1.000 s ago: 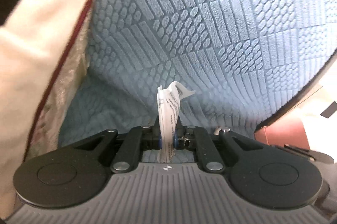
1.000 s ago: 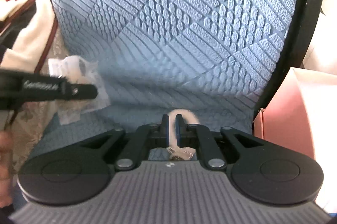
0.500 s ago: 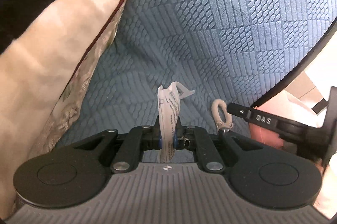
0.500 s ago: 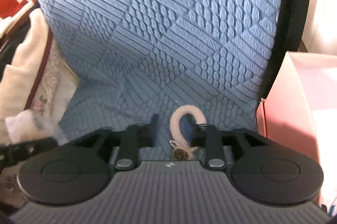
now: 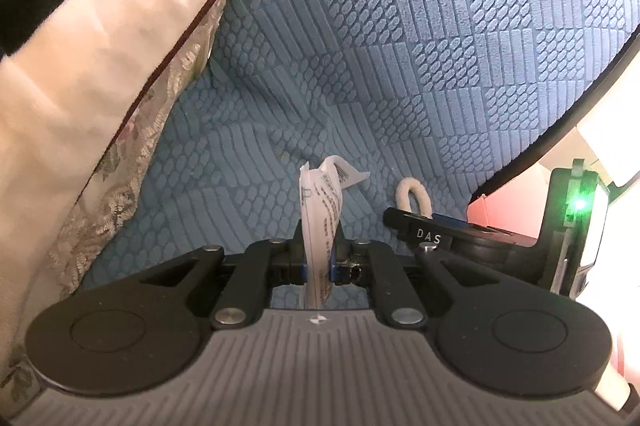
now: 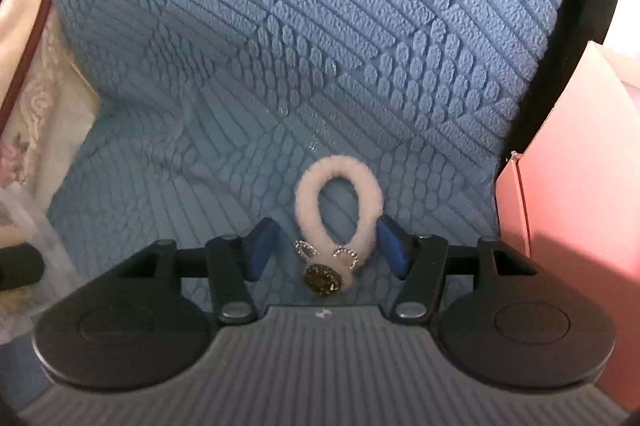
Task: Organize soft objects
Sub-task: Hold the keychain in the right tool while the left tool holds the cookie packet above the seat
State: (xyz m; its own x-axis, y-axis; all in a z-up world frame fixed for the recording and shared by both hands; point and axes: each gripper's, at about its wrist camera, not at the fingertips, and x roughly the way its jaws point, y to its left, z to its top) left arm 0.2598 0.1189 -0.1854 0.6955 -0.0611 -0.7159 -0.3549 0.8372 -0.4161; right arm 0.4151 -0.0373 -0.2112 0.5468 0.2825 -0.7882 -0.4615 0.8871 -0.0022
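One fuzzy hair tie (image 6: 336, 210), prob. loose

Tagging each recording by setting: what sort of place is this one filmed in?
Probably a home, likely a living room or bedroom: a seat with a blue textured cushion cover, a cream embroidered pillow beside it, and a fluffy hair tie lying on the seat.
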